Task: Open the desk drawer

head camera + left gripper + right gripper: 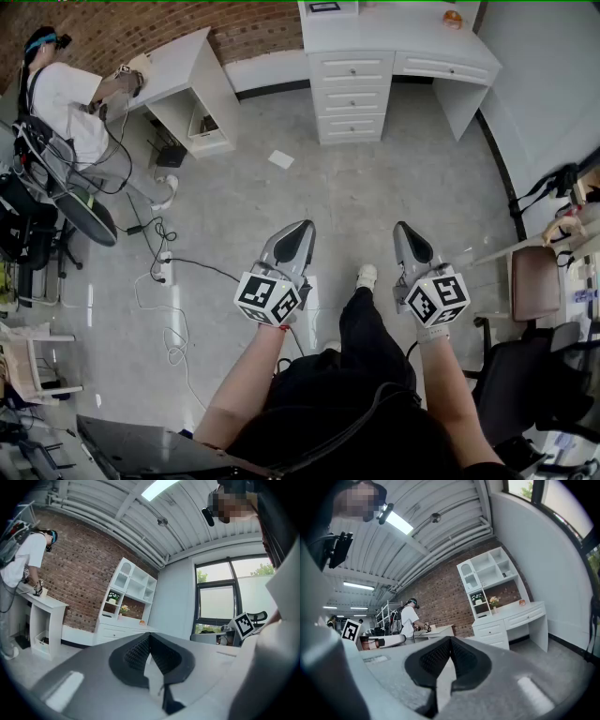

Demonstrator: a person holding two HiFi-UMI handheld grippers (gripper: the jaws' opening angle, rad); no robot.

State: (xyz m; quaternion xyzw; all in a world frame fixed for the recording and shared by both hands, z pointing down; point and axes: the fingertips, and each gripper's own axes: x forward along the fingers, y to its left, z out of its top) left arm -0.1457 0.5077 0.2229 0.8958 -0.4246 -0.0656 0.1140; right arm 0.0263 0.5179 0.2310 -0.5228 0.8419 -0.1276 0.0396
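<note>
At the upper left of the head view, a person leans over a small white table. A scrap of paper lies on the grey floor near the top centre. Lower centre, the left gripper points forward in mid-air, its tongs pressed together on nothing. Just to its right, the right gripper is likewise closed and empty. The white desk stands well apart at the top; its drawers seem fully closed.
</note>
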